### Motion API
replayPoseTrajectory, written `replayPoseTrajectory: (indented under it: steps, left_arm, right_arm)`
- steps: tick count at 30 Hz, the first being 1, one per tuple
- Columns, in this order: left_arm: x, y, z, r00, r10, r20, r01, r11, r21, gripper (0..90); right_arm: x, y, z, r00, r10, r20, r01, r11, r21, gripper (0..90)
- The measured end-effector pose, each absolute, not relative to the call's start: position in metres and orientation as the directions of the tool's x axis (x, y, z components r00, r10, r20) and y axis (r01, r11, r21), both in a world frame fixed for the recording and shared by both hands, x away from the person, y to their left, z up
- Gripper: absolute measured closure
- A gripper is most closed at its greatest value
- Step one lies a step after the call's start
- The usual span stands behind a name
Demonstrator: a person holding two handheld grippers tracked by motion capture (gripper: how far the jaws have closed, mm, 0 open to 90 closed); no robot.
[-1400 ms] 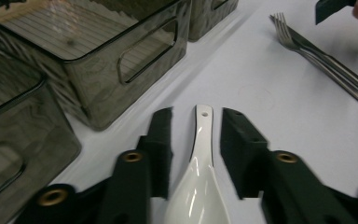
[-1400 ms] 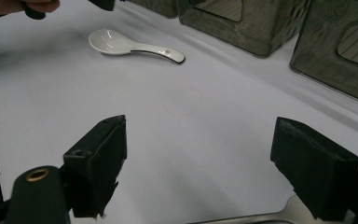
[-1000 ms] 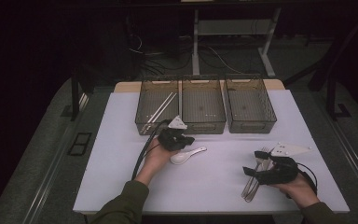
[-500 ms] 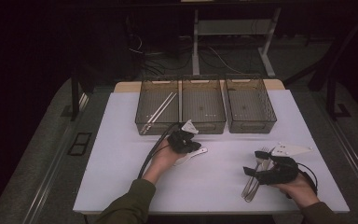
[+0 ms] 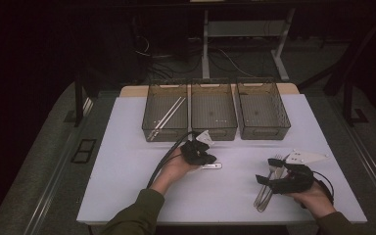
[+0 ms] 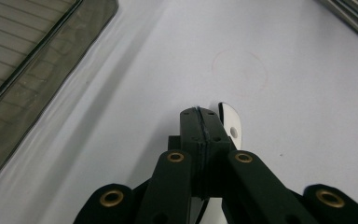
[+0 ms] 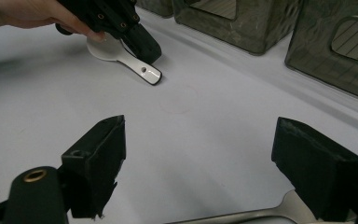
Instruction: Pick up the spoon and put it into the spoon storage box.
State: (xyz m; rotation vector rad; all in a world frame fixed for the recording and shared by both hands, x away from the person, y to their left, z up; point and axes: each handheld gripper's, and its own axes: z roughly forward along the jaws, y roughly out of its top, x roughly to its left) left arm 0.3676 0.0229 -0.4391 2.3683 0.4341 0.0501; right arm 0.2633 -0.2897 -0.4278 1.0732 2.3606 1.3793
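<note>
A: Status of the sort?

B: Left tongs (image 5: 210, 158) are clamped together on the handle of the white ceramic soup spoon (image 7: 123, 56), approx. mid-worktop, just in front of the three smoked-plastic bins (image 5: 214, 113) lined along the far edge. The spoon's bowl seems to rest on the white worktop (image 5: 127, 166); not yet lifted clear, as far as can be judged.

A: Right side?

B: Right tongs (image 7: 205, 172) are held wide apart, nothing gripped, above the steel forks and other cutlery (image 5: 269, 183) lying near the front right corner.

A: What's been binned?

B: A pair of pale chopsticks (image 5: 166, 117) is seen in the left bin. Middle and right bins look empty.

A: So, left to do?

B: Most of it, prob.: spoon to be carried to a bin, then the steel pieces by the right hand.
</note>
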Motion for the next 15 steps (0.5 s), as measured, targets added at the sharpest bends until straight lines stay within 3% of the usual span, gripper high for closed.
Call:
replayPoseTrajectory:
  steps: [9, 15]
  left_arm:
    - [0.367, 0.029, -0.434, 0.932, 0.348, -0.096, 0.313, -0.645, 0.697, 88.6]
    - [0.360, 0.046, -0.423, 0.923, 0.371, -0.099, 0.323, -0.608, 0.726, 71.3]
  right_arm:
    - [0.262, -0.291, -0.428, -0.714, 0.678, 0.175, 0.485, 0.299, 0.822, 17.6]
    - [0.259, -0.293, -0.430, -0.708, 0.685, 0.172, 0.486, 0.295, 0.822, 17.4]
